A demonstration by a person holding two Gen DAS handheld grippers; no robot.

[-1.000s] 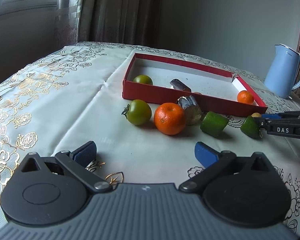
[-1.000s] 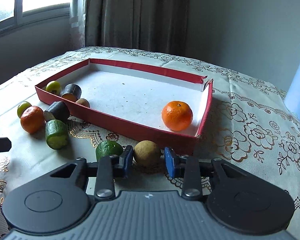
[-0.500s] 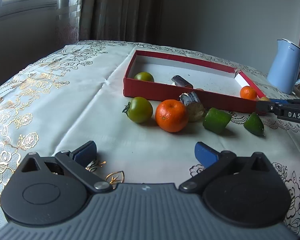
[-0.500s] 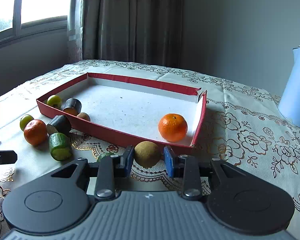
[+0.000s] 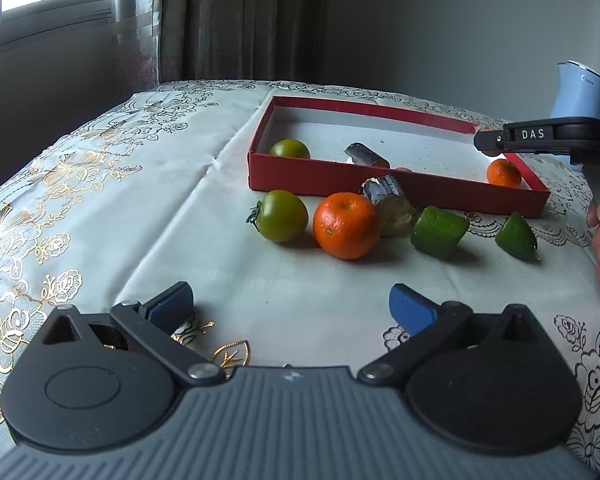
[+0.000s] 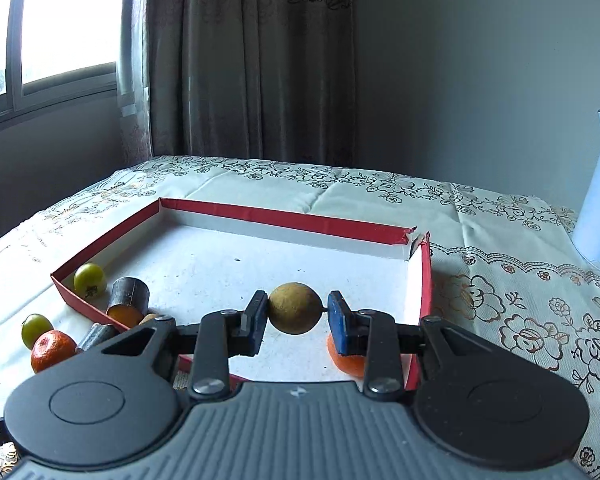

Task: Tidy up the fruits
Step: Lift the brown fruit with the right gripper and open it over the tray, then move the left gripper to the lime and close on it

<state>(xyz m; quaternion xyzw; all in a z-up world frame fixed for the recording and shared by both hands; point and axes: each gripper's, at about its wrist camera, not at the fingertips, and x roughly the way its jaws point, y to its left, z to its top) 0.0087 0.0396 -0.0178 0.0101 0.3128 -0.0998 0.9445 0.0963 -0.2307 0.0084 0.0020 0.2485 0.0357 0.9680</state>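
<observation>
**Right fingers holding brown fruit above the tray; left fingers released**

Surface (image 5: 100,200) carried a floral embroidered cloth. Red tray (image 6: 284,216) with white floor sat on it, far right corner torn open. Blue kettle (image 5: 580,92) stood beyond the tray's right end.

Left gripper (image 5: 290,306) hung low over the cloth, fingers spread wide, nothing between them. Right gripper (image 6: 296,316) was raised over the tray's near right part, fingers clenched on a round brown fruit (image 6: 295,308), fruit clear of the tray floor.

Outside the tray, along its near wall: orange (image 5: 346,226), touching a dark cut stalk piece (image 5: 388,204) behind it; green tomato (image 5: 283,216) just left of the orange; cucumber chunk (image 5: 439,232) to the right; lime (image 5: 517,236) further right, apart from the rest.

Inside the tray: green tomato (image 6: 89,280) in the left corner, dark stalk piece (image 6: 128,302) beside it, small orange (image 5: 504,173) at the right end, partly hidden under the right fingers in the right wrist view.
</observation>
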